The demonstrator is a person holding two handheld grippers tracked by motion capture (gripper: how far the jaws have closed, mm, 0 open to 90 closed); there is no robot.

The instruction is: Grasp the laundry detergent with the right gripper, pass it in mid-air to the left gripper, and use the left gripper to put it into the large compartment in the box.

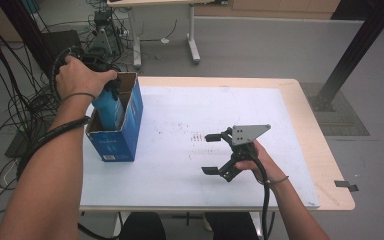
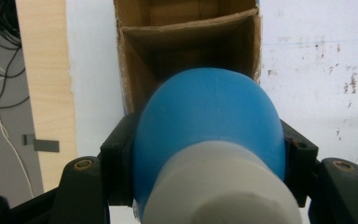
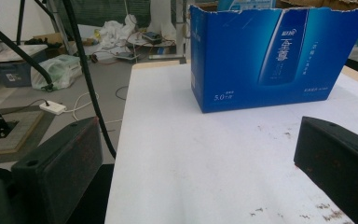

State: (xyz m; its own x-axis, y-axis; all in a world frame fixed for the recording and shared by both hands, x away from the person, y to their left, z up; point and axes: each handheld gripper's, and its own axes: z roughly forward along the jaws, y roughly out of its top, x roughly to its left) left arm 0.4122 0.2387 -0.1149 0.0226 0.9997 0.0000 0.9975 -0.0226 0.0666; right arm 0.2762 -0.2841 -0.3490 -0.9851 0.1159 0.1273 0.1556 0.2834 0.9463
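Cardboard, blue outside and brown within, forms an open-topped box [image 1: 121, 131] standing at the table's [image 1: 300, 125] nine o'clock edge. Left gripper [image 2: 205, 154] pinches a blue bottle [image 2: 209, 121] with a white cap, its fingers [image 2: 119, 156] clamped on either side, held over the box mouth. Right gripper [image 1: 215, 154] hovers near centre, fingers [image 1: 212, 170] spread wide and pointing toward nine o'clock, with bare white tabletop all around it.
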